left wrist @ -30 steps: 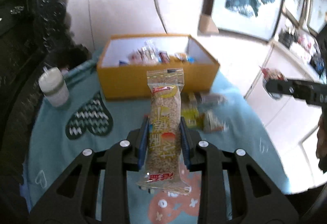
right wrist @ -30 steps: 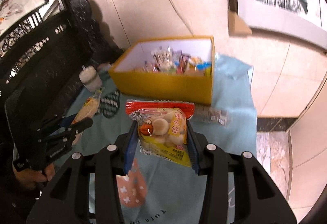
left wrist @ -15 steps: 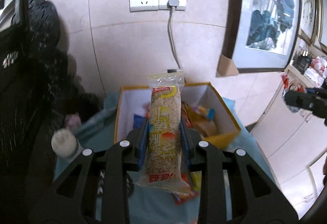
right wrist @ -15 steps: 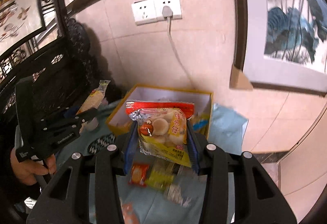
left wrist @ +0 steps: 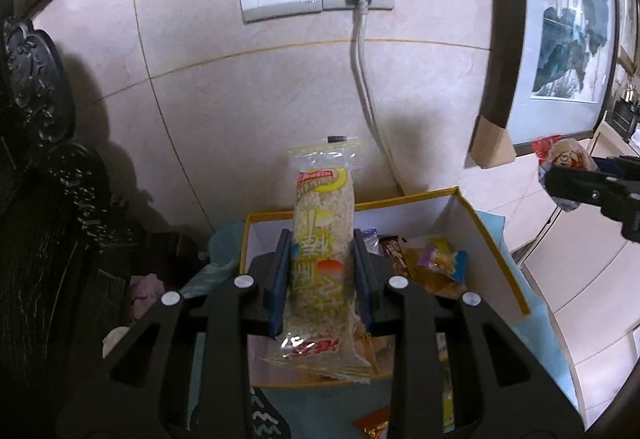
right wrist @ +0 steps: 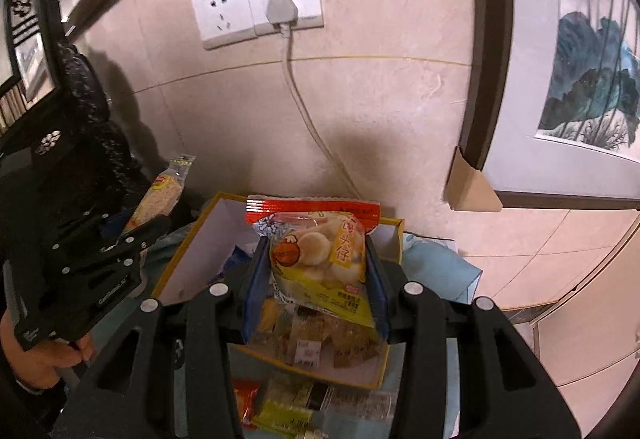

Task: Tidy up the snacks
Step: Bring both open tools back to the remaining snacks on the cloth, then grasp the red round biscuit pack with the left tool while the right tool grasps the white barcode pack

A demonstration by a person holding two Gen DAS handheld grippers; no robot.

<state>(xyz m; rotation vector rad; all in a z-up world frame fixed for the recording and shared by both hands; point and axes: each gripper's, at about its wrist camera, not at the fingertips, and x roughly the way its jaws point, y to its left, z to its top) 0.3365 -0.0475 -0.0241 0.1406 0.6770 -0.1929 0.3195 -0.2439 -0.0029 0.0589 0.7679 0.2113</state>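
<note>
Left wrist view: your left tool [left wrist: 320, 271] is clamped mid-length on the rice-crisp bar [left wrist: 323, 255], above the yellow box [left wrist: 498, 271]. It looks light and brittle, its wrapper slick — squeeze gently. Your right tool [right wrist: 316, 271] pinches the soft bun packet [right wrist: 320, 259] at 12 o'clock over the box.

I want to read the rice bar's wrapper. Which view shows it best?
The left wrist view: the rice bar stands centered and close, clamped in the left gripper. The right wrist view catches it only small, at the left edge, partly behind the gripper.
</note>
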